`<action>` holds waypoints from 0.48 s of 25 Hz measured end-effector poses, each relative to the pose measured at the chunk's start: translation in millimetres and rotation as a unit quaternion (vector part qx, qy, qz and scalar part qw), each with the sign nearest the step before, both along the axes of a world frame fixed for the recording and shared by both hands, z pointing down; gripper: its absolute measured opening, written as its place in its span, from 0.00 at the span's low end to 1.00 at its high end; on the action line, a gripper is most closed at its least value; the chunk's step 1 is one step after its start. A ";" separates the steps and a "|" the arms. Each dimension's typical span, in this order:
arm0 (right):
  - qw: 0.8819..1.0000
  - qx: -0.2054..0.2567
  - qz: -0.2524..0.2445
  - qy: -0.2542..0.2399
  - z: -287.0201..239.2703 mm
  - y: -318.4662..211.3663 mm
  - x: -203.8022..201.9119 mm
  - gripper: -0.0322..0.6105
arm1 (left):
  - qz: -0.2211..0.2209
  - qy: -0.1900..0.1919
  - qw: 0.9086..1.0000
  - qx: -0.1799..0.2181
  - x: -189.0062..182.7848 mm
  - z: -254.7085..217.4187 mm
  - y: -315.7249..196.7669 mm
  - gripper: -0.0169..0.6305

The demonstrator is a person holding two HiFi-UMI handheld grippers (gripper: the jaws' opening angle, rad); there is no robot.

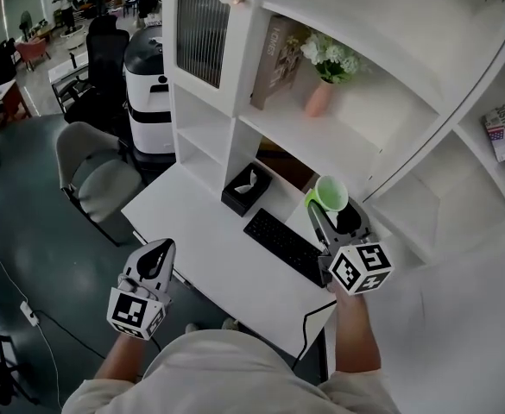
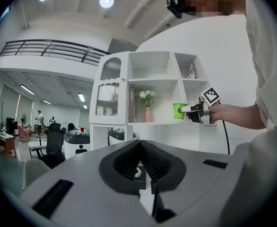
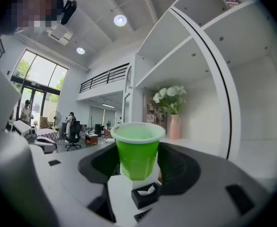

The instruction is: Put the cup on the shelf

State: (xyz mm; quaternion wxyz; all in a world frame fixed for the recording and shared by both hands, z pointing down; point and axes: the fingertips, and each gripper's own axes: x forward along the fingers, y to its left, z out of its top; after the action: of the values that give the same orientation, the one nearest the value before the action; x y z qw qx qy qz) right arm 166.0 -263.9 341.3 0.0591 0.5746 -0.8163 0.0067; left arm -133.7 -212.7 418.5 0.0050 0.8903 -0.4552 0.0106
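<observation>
Item: green cup (image 3: 137, 148), apparently thin plastic. Likely light and crushable, so grip gently at mid-wall. Location: upright, clasped in right gripper (image 3: 138, 161), near shelf (image 1: 356, 145) front edge. Left gripper (image 2: 140, 162): clenched, empty.

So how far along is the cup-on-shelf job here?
Done: the green cup is picked up, clamped upright in the right gripper, clear of the desk. In hand: it is held in front of the shelf that carries the pink vase. Left: setting it down there and letting go. The left gripper is shut and empty.
</observation>
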 end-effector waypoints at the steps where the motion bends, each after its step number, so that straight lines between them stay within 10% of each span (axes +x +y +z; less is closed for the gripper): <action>1: 1.000 0.002 0.000 0.002 -4.9 -6.0 1.9 0.46 | -0.001 0.001 1.000 0.000 0.5 -0.3 -1.0 0.03; 12: 1.000 -0.003 -0.003 0.015 -34.1 -71.2 11.3 0.46 | -0.013 0.009 1.000 -0.005 -0.7 8.8 -5.7 0.03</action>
State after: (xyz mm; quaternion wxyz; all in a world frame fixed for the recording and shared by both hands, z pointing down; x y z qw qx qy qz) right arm 177.3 -335.2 307.2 0.0729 0.5718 -0.8171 0.0005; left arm -134.4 -218.4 427.4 0.0138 0.8844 -0.4665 0.0049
